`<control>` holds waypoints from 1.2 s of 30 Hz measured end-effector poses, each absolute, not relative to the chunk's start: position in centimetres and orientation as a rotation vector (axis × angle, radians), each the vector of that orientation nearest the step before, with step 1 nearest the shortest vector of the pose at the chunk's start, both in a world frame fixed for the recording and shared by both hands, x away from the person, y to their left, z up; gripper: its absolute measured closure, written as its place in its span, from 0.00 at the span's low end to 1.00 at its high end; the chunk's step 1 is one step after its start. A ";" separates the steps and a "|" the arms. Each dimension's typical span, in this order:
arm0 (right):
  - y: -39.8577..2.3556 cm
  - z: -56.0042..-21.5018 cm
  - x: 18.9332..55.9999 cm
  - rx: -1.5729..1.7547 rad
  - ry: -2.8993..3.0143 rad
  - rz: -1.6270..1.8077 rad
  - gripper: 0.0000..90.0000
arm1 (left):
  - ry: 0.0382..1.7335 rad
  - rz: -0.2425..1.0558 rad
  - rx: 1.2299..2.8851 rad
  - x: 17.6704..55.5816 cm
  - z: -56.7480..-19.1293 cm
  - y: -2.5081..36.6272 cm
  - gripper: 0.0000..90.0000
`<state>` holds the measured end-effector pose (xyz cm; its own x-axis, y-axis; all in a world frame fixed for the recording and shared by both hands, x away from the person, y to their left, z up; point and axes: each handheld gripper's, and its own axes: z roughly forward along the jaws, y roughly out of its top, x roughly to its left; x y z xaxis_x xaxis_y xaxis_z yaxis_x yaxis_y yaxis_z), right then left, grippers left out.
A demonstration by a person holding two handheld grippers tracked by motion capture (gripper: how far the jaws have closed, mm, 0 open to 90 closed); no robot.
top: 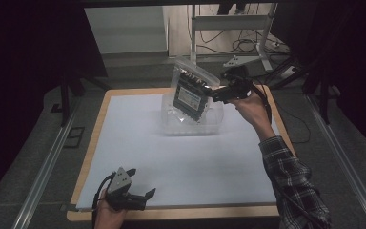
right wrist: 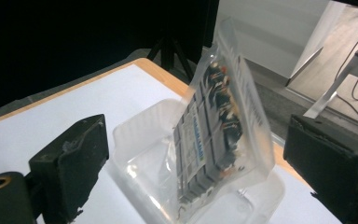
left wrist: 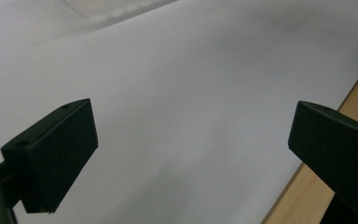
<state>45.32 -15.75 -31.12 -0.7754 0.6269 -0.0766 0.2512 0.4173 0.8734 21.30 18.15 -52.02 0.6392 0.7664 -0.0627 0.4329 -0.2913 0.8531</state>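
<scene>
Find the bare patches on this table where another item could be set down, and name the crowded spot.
Free: the wide white sheet between the clear tray and the left gripper at the near edge, plus the far-left corner. Also free is the near-right area beside the plaid sleeve. Crowded: the far-right part, where the bagged item stands in the tray with the right gripper beside it.

We see a lab. A white-topped table (top: pixel 138 143) stands between floor rails (top: pixel 47 167). Cables (top: pixel 228 40) lie at 12 o'clock.
</scene>
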 end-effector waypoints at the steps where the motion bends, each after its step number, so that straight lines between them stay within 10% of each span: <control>1: -15.8 -31.2 45.1 0.754 2.287 1.309 0.06 | 0.942 0.460 1.926 21.3 -52.0 18.1 0.01; 36: -19.4 -34.0 39.1 0.751 2.316 1.298 0.05 | 0.896 0.503 1.917 21.1 -52.1 18.0 0.00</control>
<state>39.11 -19.36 -34.02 -0.7848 0.6162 -0.0664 0.2649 0.4302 0.8630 21.10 17.95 -52.08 0.6501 0.7596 -0.0192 0.3791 -0.3024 0.8746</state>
